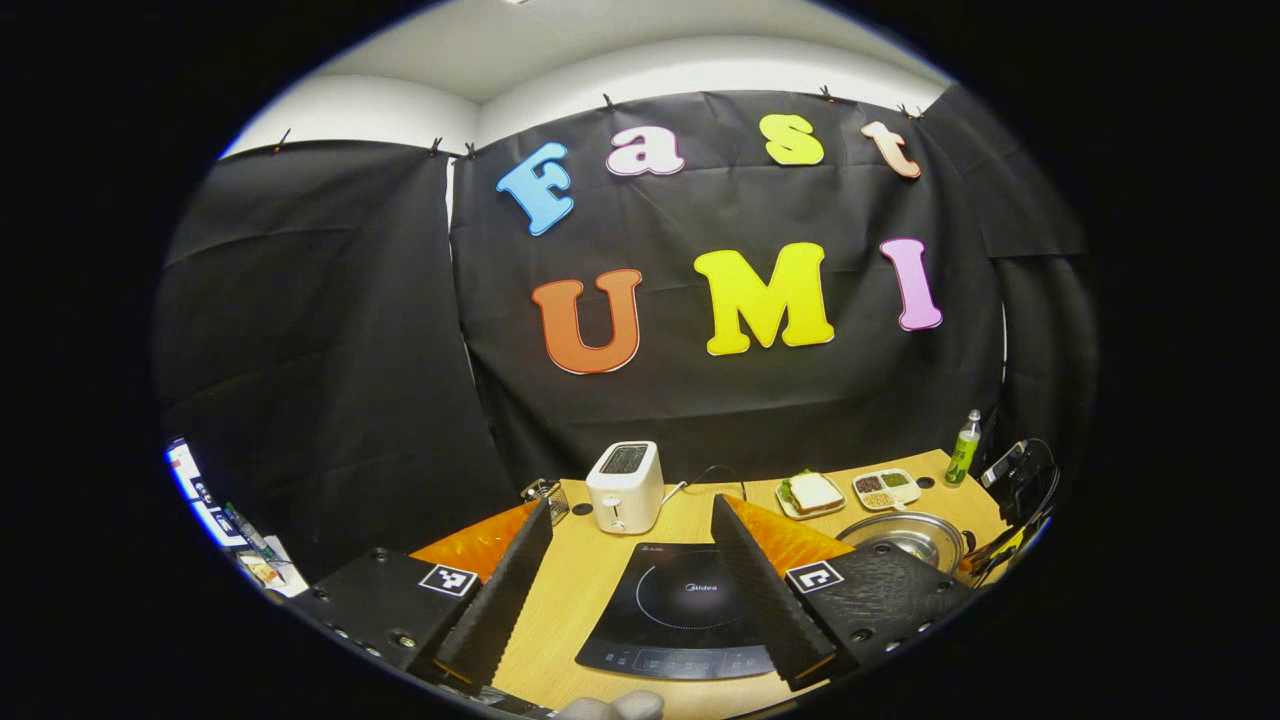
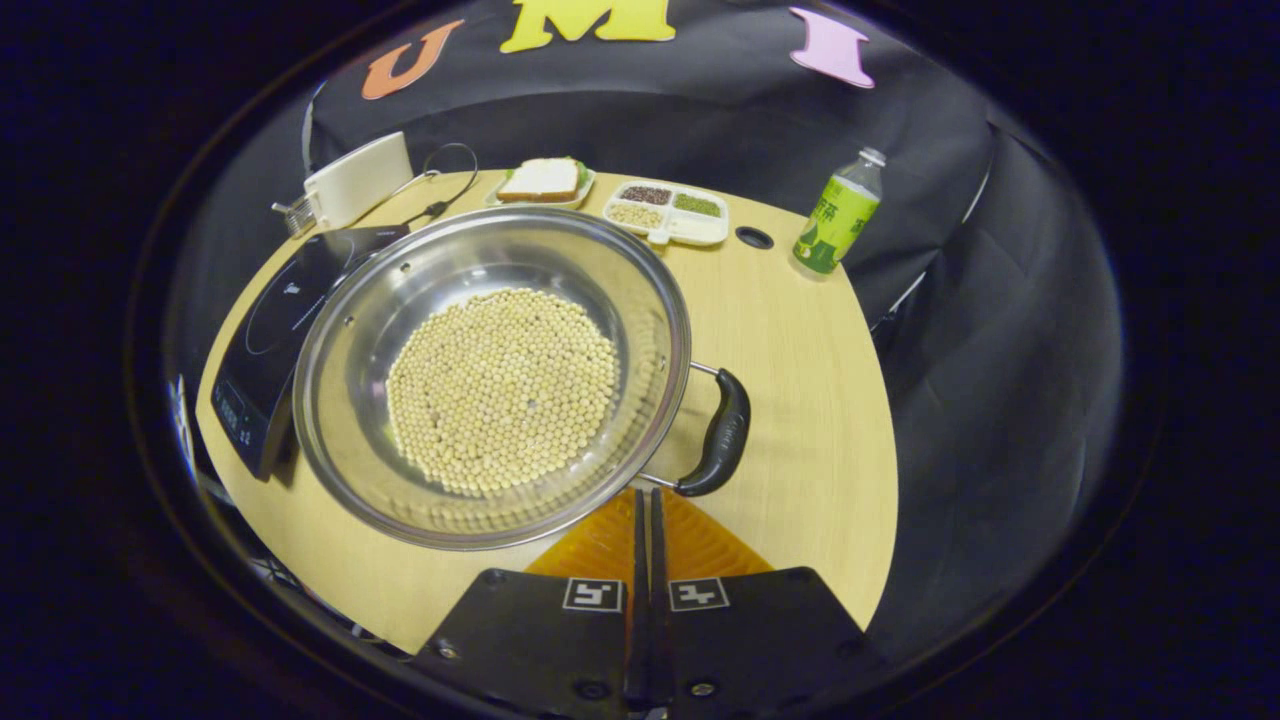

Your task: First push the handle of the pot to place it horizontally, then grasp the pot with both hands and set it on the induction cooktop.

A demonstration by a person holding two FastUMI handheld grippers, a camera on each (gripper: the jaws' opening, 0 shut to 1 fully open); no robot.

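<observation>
Pot (image 2: 490, 375) of beans sits on my worktop (image 2: 800, 400) beside the cooktop (image 2: 270, 330); my right hand-held gripper (image 2: 647, 520) is pressed closed near its handle (image 2: 722, 435), my left hand-held gripper (image 1: 630, 580) spread wide.

Items being counted around the pot (image 2: 490, 375)

One cooktop (image 2: 285, 330) left of it; behind it one toaster (image 2: 358, 180), one sandwich plate (image 2: 543, 182), one divided tray (image 2: 668, 212), one bottle (image 2: 838, 214).

Table (image 2: 800, 400) – pot (image 2: 490, 380), cooktop (image 1: 680, 610), toaster (image 1: 625, 487), bottle (image 2: 838, 213).
</observation>
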